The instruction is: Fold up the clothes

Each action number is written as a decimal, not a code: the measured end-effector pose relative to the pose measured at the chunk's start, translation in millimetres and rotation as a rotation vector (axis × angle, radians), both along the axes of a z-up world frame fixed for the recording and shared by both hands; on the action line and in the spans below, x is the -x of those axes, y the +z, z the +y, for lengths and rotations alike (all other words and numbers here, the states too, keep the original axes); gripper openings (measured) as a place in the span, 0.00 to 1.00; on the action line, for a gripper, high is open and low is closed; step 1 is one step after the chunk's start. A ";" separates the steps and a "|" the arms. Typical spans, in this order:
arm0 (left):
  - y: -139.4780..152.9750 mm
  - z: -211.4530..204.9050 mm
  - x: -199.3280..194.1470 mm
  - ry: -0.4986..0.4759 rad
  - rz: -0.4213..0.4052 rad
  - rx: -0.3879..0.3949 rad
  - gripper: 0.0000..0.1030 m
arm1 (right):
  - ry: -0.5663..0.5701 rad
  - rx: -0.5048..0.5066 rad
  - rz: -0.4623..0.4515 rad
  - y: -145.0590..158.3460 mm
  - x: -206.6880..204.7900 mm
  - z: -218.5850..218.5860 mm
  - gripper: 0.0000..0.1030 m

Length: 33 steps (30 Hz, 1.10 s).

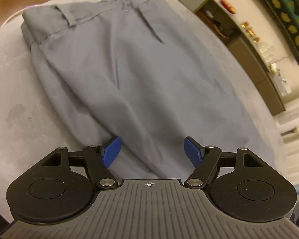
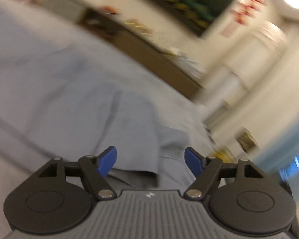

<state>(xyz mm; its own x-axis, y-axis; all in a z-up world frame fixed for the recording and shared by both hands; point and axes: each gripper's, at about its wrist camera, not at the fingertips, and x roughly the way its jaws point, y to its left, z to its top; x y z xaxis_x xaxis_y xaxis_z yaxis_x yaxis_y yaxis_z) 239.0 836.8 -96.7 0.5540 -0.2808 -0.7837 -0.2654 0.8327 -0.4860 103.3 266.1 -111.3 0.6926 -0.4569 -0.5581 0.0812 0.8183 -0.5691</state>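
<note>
A pair of grey trousers [image 1: 113, 65] lies flat on a pale grey padded surface [image 1: 16, 99], waistband and belt loops at the far end. The left gripper [image 1: 152, 149] hangs above the near part of the cloth with its blue pads [image 1: 111, 151] spread wide, holding nothing. The right gripper [image 2: 150, 160], in a blurred view, is likewise spread apart over the trouser fabric [image 2: 129, 123], empty.
</note>
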 end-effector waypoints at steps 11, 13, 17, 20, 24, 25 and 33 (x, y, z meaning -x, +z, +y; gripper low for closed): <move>-5.0 7.2 4.4 -0.031 -0.104 -0.076 0.61 | -0.045 -0.228 0.101 -17.6 -33.9 -41.1 0.03; -5.6 8.5 3.5 -0.025 -0.105 -0.070 0.60 | -0.112 -0.250 -0.011 1.6 -26.4 -55.9 0.02; -4.7 8.7 1.5 -0.011 -0.108 -0.106 0.56 | -0.453 -0.669 -0.373 40.5 12.1 -152.7 0.02; -4.0 14.3 2.6 0.005 -0.104 -0.094 0.56 | -0.646 -1.052 -0.504 17.0 43.6 -225.2 0.03; -3.7 19.1 2.3 0.049 -0.100 -0.041 0.58 | -0.679 -1.351 -0.447 -26.5 51.8 -249.0 0.20; -3.4 21.5 2.4 0.061 -0.109 -0.025 0.59 | -0.661 -1.373 -0.432 -30.0 49.6 -244.9 0.28; -0.7 41.8 3.5 0.148 -0.195 0.106 0.45 | -0.549 -1.163 -0.293 -9.3 18.0 -206.7 0.03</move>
<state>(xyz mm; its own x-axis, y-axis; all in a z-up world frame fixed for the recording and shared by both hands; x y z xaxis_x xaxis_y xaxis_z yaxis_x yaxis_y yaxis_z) 235.5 878.5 -97.3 0.7328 -0.2609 -0.6285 -0.2728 0.7335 -0.6226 85.3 59.5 -120.6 0.7338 -0.0733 -0.6754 0.5560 0.6361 0.5350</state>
